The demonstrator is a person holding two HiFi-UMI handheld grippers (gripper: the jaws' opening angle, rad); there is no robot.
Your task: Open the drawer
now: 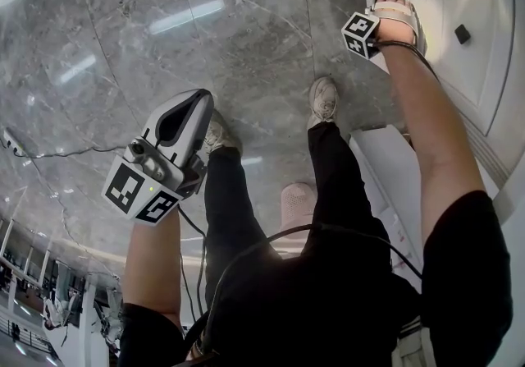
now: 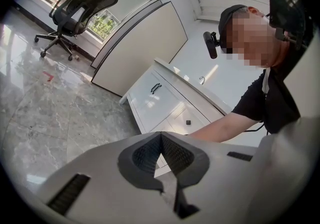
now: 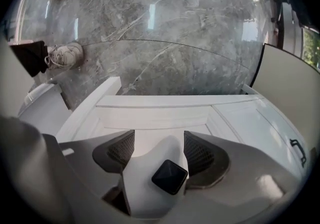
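The floor (image 1: 246,45) is grey veined stone, polished to a high gloss that mirrors the ceiling lights. The drawer (image 3: 165,118) has a white, smooth, painted-looking front with a soft satin sheen. Its square knob (image 3: 170,177) is black and matt; what it is made of cannot be told. The left gripper (image 2: 161,137) and the right gripper (image 3: 159,144) both have pale grey, matt plastic shells. Their fingers (image 3: 201,154) carry dark pads with a fine ribbed, rubbery-looking texture. The marker cube (image 1: 359,34) has flat, matt black-and-white faces. The person's shoes (image 1: 323,99) look like worn pale cloth with laces, and the trousers (image 1: 328,193) are matt black cloth.
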